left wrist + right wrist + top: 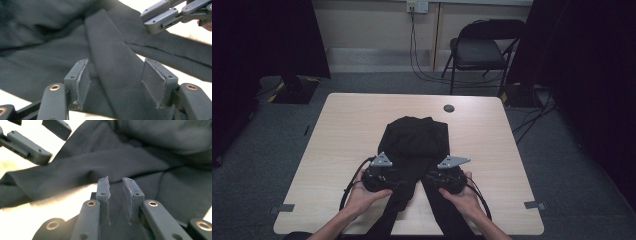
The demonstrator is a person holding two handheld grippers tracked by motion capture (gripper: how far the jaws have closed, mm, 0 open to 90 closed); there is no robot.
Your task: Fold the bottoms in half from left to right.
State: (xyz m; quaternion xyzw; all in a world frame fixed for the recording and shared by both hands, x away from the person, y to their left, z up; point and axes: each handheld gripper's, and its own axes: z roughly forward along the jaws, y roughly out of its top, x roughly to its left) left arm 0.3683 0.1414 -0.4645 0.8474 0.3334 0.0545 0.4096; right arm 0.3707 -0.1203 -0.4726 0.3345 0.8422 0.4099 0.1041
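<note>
Matt black cloth trousers [414,140] lie on a smooth pale wood-look table [347,130]; gripper pads [152,82] look rough-edged, rubbery.

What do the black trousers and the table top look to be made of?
Black trousers: a woven, matte cloth, likely a cotton or synthetic blend; it creases softly, folds flat and shows a stitched seam in the left gripper view. Table: pale wood-look top, probably laminate; faint grain, smooth, low sheen.

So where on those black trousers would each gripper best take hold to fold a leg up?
Probably near the leg ends at the table's near edge. The black trousers lie flat, waist bunched at the far side, legs running toward the person. The left gripper, jaws wide, and the right gripper, jaws narrow with nothing between, could pinch each leg's outer edge from its own side.
</note>
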